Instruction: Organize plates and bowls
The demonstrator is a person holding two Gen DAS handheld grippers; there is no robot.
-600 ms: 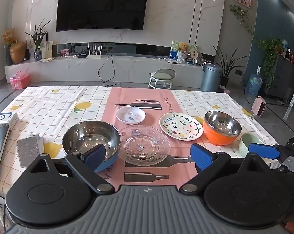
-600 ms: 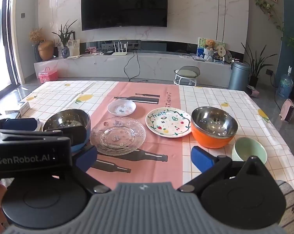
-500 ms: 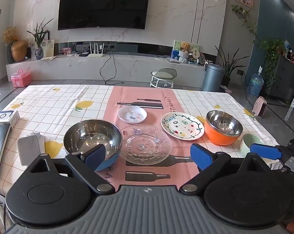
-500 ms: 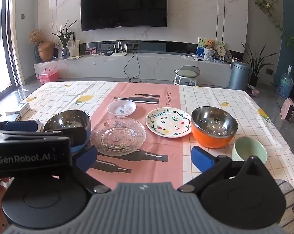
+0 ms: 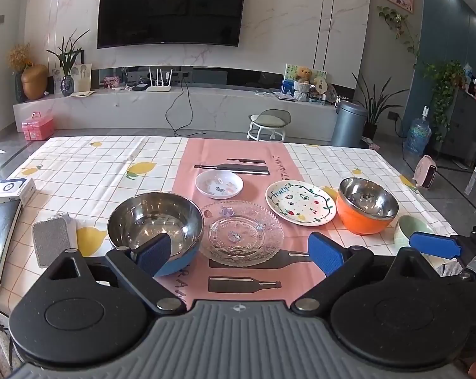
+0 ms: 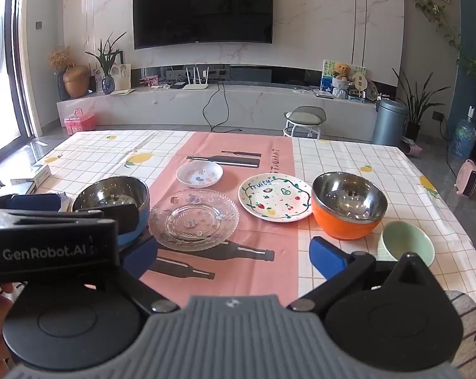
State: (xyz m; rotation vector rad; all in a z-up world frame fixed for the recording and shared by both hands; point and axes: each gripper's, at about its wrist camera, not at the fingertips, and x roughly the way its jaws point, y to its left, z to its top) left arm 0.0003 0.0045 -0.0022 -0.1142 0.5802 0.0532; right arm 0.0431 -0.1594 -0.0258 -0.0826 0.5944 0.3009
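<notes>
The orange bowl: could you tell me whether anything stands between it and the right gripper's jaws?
Nothing visible does. The right gripper is open, and only bare tablecloth lies before the orange bowl. The mint bowl sits beside that path, to the right.

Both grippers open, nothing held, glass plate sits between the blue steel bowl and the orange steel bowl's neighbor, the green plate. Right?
One error: the orange bowl's neighbor is a white plate with fruit drawings, not green; the right wrist view shows it. The rest stands: left gripper and right gripper open, nothing held, glass plate between blue bowl and that plate.
</notes>
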